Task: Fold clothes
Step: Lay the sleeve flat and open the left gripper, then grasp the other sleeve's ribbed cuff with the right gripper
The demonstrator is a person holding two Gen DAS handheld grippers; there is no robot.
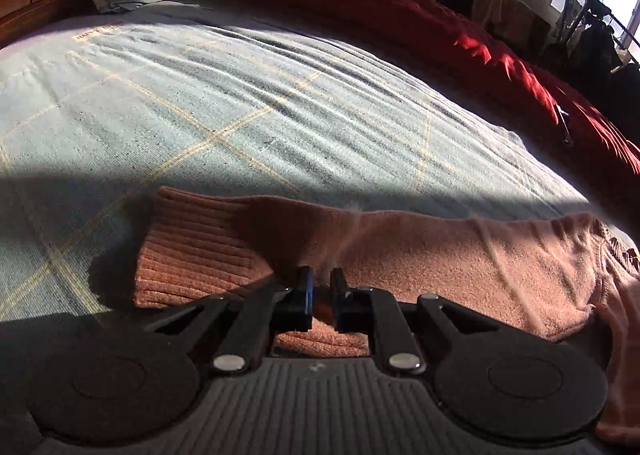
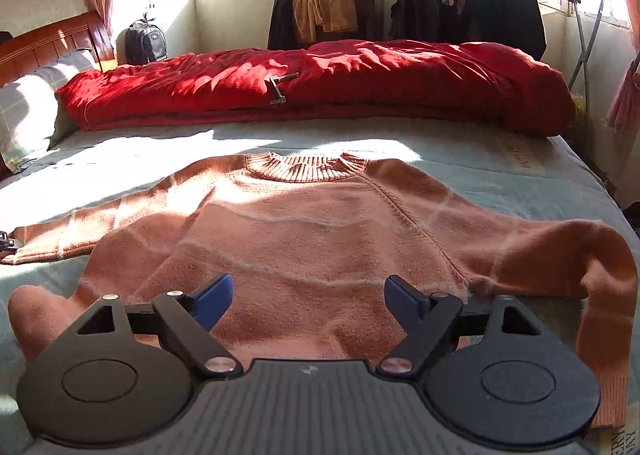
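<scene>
Left claw (image 1: 321, 287): fingers nearly pressed together, pinching the ribbed cuff end of the orange sweater (image 2: 304, 239) sleeve (image 1: 360, 255); knit bunches up between the pads. Right claw (image 2: 308, 295): spread wide, blue pads well apart, holding nothing, hovering just above the sweater's lower body near the hem.

Sweater lies flat, front up, on the bed (image 2: 500, 183), neck collar (image 2: 306, 167) toward the far side, hem toward the near edge. In the right wrist view one sleeve stretches out toward the bed's left edge, where a bit of the left claw shows at the cuff. The other sleeve (image 2: 600, 275) runs toward the right edge, then bends and drops down the near side, cuff beside the claw's body. A loose corner of the hem curls up near the left of the right claw.

Around: pale green sheet w/ thin yellow lines covers the bed, strong sun patches on it. Red quilt (image 2: 320, 83) folded in a long heap along the far edge, a small metal clip-like item (image 2: 280, 89) on it; can't tell what exactly. Pillow (image 2: 28, 111) at the headboard (image 2: 52, 43) end. Backpack (image 2: 145, 41) by the wall, clothes rack (image 2: 472, 3) w/ dark jackets under the window. Nothing lies on the sweater itself.
</scene>
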